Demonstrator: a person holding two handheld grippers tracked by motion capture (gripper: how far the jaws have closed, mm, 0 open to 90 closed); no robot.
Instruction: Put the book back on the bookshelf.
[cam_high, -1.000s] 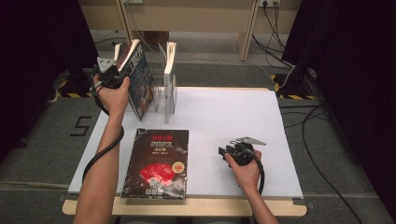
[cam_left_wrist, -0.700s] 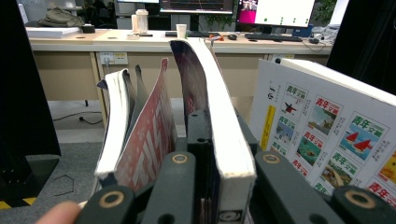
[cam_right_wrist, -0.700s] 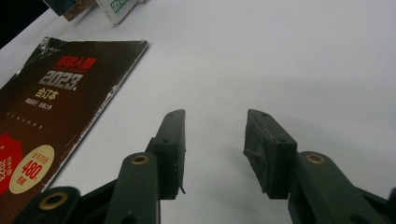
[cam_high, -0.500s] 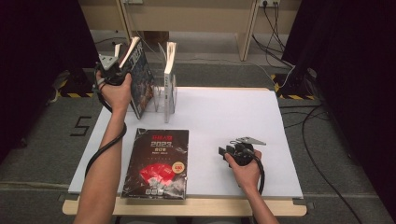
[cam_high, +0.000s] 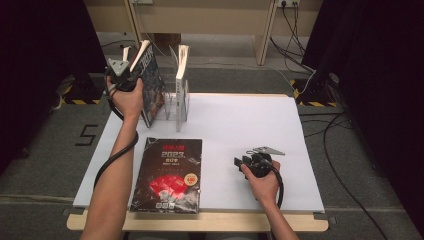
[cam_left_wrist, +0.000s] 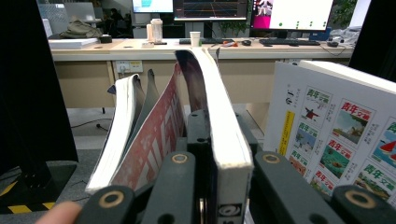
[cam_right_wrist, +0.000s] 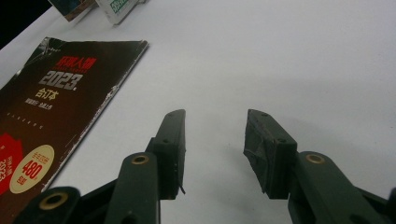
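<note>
Bench (cam_high: 240, 130) surface, white, spans the high view, with a clear book rack (cam_high: 176, 102) standing at its far left corner. Flat near the front edge lies a dark magazine (cam_high: 169, 174) with red lettering, its long axis running front to back. In the rack stands a white-covered book (cam_high: 182, 65), upright; the left gripper view shows its back cover printed with small pictures (cam_left_wrist: 345, 140).

The book in hand (cam_high: 150, 80) is a thick dark-covered volume, tilted with its top leaning away from the rack and its lower edge down by the rack's left slots. The left gripper (cam_high: 122, 75) pinches it: in the left gripper view the jaws are pressed onto the thick page block (cam_left_wrist: 224, 140), while some loose pages and a red cover (cam_left_wrist: 149, 140) splay off to one side. The book's long axis runs along the jaws, up and away from the hand.

The move ahead likely turns on this: the free slot lies just beside the held book, between it and the white-covered book, so the book would have to be brought upright and slid in without the splayed pages catching on a rack divider.

The right gripper (cam_high: 245, 162) rests on the bench well apart from the rack, jaws spread with nothing between them, near the dark magazine's right edge (cam_right_wrist: 112, 93). The left hand is far nearer the rack.
</note>
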